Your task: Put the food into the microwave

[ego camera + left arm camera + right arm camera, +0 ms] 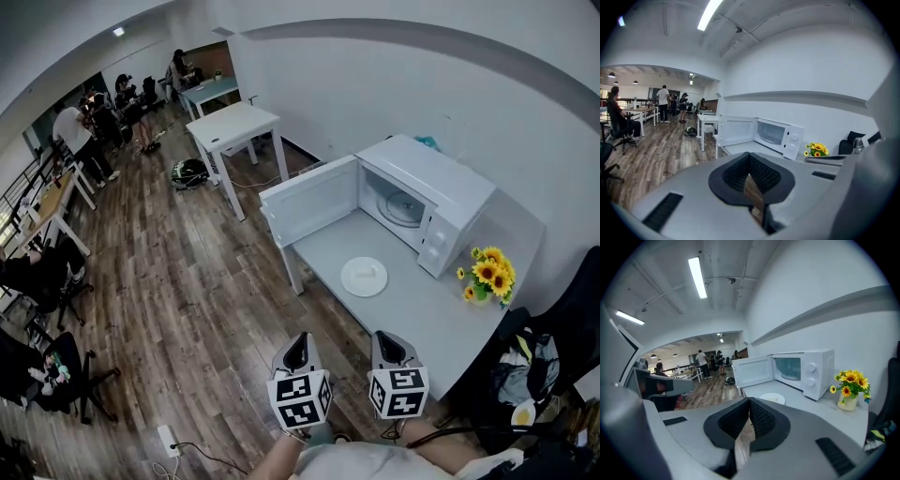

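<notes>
A white microwave (433, 195) stands on the grey table (441, 323) with its door (309, 201) swung wide open to the left. In front of it lies a white plate (364, 277) of pale food. Both grippers hang over the floor short of the table's near edge: my left gripper (297, 351) and my right gripper (389, 348), each shut with nothing between the pads. The left gripper view shows the microwave (776, 136) beyond the shut left gripper (750, 165). Beyond the shut right gripper (750, 411) I see the plate (772, 399) and the microwave (802, 370).
A small vase of sunflowers (488, 274) stands at the table's right end, next to the microwave. A black chair with bags (544, 361) is at the right. White desks (232, 127) and several people (86, 131) are far back across the wooden floor.
</notes>
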